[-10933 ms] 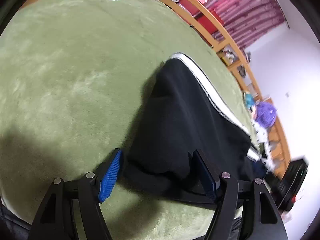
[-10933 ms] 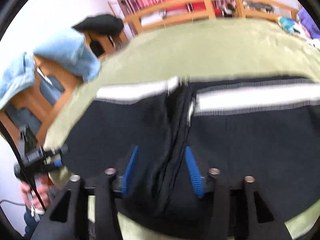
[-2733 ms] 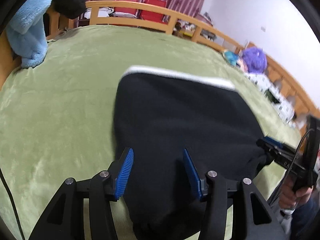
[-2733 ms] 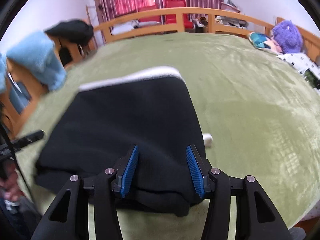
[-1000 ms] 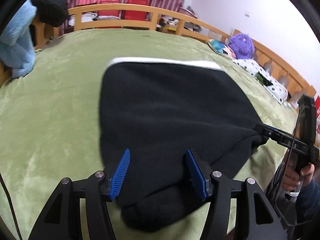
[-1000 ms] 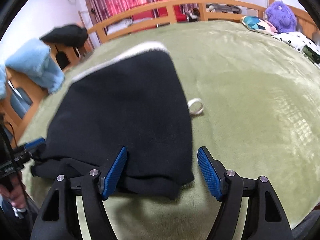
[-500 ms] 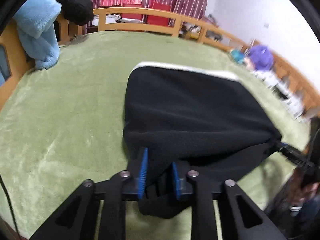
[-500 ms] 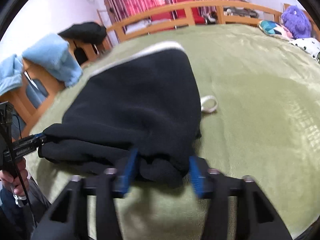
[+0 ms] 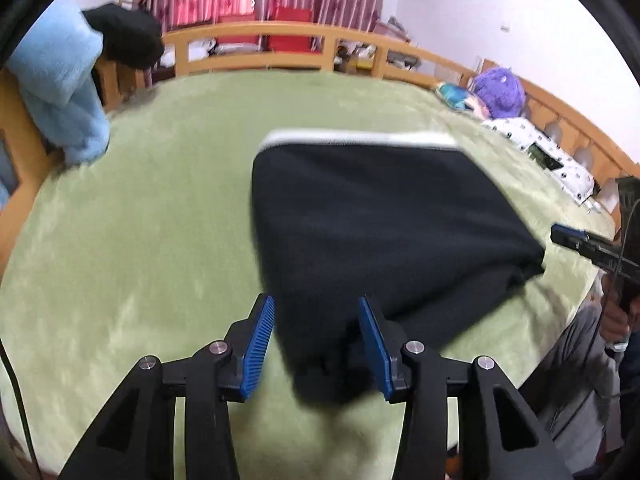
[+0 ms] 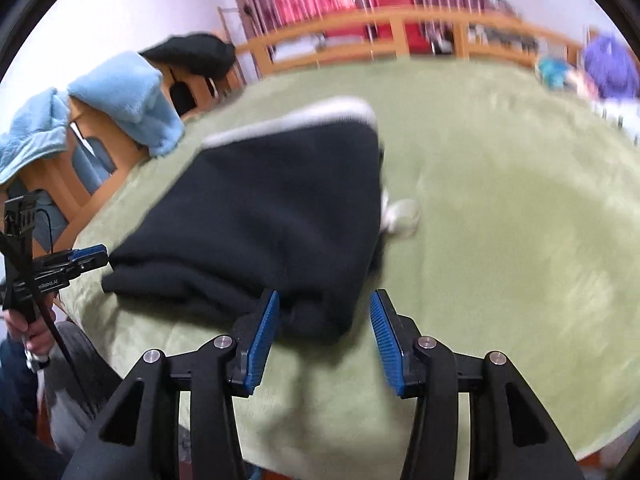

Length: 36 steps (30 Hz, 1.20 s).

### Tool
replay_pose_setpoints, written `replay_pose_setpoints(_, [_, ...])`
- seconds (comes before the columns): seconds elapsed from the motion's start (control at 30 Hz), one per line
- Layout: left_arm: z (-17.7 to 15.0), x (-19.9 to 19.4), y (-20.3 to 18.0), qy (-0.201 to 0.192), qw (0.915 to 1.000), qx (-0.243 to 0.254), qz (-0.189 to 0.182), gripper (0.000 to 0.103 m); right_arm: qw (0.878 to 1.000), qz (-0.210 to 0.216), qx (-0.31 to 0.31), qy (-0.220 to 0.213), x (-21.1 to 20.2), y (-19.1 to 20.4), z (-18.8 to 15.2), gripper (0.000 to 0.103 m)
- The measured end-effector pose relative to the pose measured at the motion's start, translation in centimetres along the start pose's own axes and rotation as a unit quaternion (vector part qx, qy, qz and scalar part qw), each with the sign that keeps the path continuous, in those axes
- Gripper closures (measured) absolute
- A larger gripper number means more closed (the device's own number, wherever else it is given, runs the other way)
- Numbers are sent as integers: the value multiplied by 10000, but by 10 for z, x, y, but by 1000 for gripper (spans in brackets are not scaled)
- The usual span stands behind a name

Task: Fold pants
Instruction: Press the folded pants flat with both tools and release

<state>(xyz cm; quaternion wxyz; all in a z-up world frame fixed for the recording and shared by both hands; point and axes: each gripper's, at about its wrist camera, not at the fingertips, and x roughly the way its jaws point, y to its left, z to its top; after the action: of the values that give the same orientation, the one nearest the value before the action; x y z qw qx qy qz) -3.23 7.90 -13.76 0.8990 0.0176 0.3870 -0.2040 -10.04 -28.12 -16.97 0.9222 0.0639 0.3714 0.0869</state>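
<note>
Both the left gripper (image 9: 316, 344) and the right gripper (image 10: 324, 338) hang with jaws spread, gripping nothing. One pair of black pants (image 9: 372, 216), folded thick with a white stripe at the far edge, lies on the green blanket (image 9: 128, 240). Beyond, two light-blue garments (image 10: 128, 100) drape the wooden rail (image 9: 280, 36).

Black pants (image 9: 380, 220) folded into thick stack, white stripe along far edge.

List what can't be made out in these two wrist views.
- Pants: near corner hidden by left tool in left view.
- White loop beside the pants: motion blur in right view, identity unclear.
- Purple plush: smeared in right view.
</note>
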Motion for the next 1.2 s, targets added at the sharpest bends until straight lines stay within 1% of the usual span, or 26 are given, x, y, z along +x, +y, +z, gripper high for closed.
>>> replay_pose_setpoints(0.07, [27, 6, 1, -166, 9998, -78, -36, 61, 9992, -69, -182, -350, -8, 2, 27, 53])
replay_pose_setpoints(0.1, [39, 13, 0, -173, 9998, -102, -1, 58, 9985, -102, -221, -482, -5, 1, 42, 52])
replay_pose_setpoints(0.17, [66, 38, -3, -37, 9996, -149, 254, 56, 9977, -181, -278, -596, 12, 1, 72, 52])
replay_pose_setpoints(0.2, [78, 52, -5, 20, 9995, -146, 296, 56, 9974, -229, -288, -612, 23, 1, 84, 53])
replay_pose_setpoints(0.23, [90, 67, -6, 88, 9995, -183, 250, 56, 9973, -286, -259, -627, 40, 1, 99, 53])
replay_pose_setpoints(0.27, [101, 81, -7, 178, 9993, -247, 227, 56, 9975, -282, -230, -608, 52, 0, 108, 53])
replay_pose_setpoints(0.37, [124, 115, -12, 321, 9985, -394, 179, 56, 9992, -4, -2, -395, 96, -3, 134, 53])
replay_pose_setpoints(0.43, [130, 134, -13, 379, 9980, -457, 230, 56, 9995, 11, 53, -304, 113, -4, 138, 53])
replay_pose_setpoints(0.47, [131, 144, -11, 450, 9974, -476, 309, 56, 9998, -41, 35, -194, 125, -5, 139, 56])
replay_pose_setpoints(0.53, [127, 167, -1, 738, 9942, -596, 500, 56, 9998, -218, 40, 8, 144, -11, 134, 63])
replay_pose_setpoints(0.57, [125, 175, 5, 830, 9933, -678, 439, 56, 9994, -329, 60, 55, 152, -17, 131, 69])
replay_pose_setpoints(0.6, [124, 181, 11, 871, 9927, -767, 337, 56, 9989, -445, 103, 60, 156, -23, 127, 72])
replay_pose_setpoints(0.7, [123, 178, 13, 805, 9931, -776, 340, 56, 9987, -408, 297, 25, 158, -31, 125, 72])
replay_pose_setpoints(0.77, [121, 171, 12, 877, 9920, -808, 417, 56, 9985, -495, 244, 51, 157, -28, 125, 72])
replay_pose_setpoints(0.83, [119, 161, 13, 906, 9917, -839, 358, 56, 9978, -624, 184, 82, 151, -22, 126, 70])
replay_pose_setpoints(0.87, [116, 153, 13, 921, 9915, -855, 345, 56, 9975, -671, 214, 112, 142, -20, 125, 66])
replay_pose_setpoints(0.9, [110, 142, 12, 897, 9916, -867, 328, 56, 9973, -676, 256, 116, 136, -18, 125, 57])
replay_pose_setpoints(0.93, [104, 132, 11, 864, 9917, -897, 308, 55, 9971, -668, 335, 107, 127, -18, 124, 53])
replay_pose_setpoints(0.97, [96, 122, 10, 848, 9915, -946, 277, 51, 9973, -606, 418, 57, 113, -17, 119, 49])
replay_pose_setpoints(1.03, [75, 104, 7, 848, 9909, -1035, 171, 50, 9976, -527, 437, -53, 86, -14, 102, 48])
replay_pose_setpoints(1.07, [59, 93, 4, 869, 9903, -1078, 144, 50, 9975, -560, 416, -66, 77, -13, 96, 47])
replay_pose_setpoints(1.17, [23, 80, 0, 967, 9879, -1197, 219, 50, 9971, -634, 422, 49, 51, -11, 61, 46])
replay_pose_setpoints(1.2, [11, 73, -5, 882, 9889, -1148, 325, 50, 9969, -611, 472, 129, 48, -13, 51, 46])
